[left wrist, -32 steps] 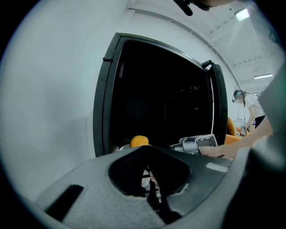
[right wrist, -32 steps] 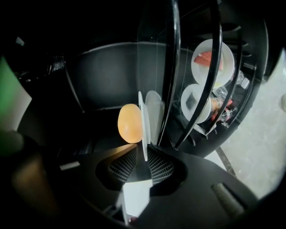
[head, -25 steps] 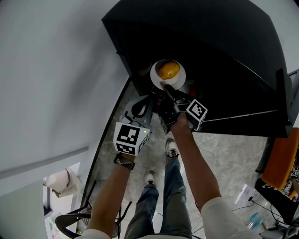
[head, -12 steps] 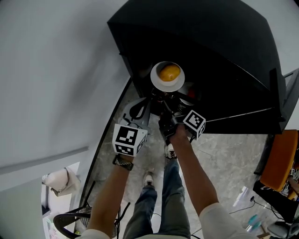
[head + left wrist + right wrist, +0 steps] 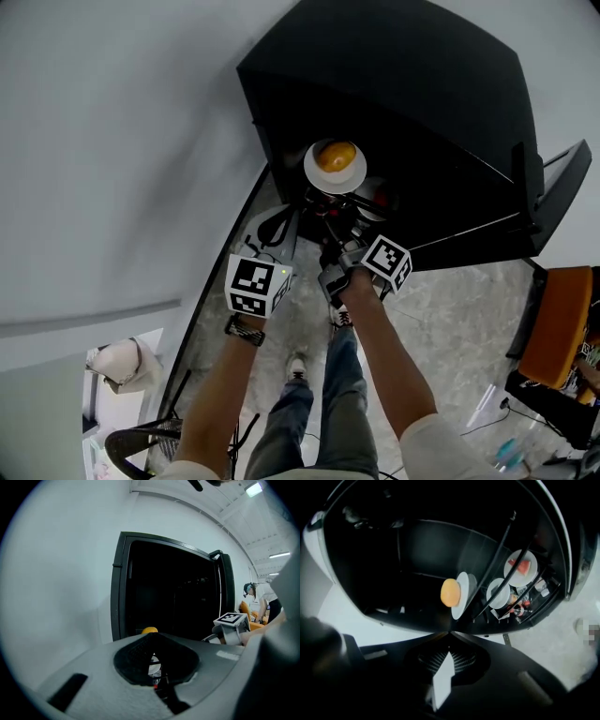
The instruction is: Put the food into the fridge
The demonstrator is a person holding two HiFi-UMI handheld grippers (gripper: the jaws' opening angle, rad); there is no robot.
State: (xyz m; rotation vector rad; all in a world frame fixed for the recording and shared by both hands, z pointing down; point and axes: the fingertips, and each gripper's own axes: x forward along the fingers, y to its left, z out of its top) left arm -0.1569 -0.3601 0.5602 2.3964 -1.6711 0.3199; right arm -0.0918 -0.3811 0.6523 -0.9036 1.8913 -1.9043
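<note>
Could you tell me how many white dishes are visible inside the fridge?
3: a plate under the orange food, a plate with red food, a dish between them. More may be hidden.

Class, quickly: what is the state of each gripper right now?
Left gripper: closed, holding nothing.
Right gripper: closed, holding nothing.

Wall (image 5: 112, 141): plain, pale grey, unbroken.
Floor (image 5: 450, 309): grey marbled stone, slightly glossy.
Orange chair (image 5: 555, 328): at the right edge, partly cut off.
Dark round-framed seat (image 5: 141, 448): lower left, by the wall.
Ceiling (image 5: 234, 513): white, beamed.
Strip light (image 5: 280, 555): lit.
</note>
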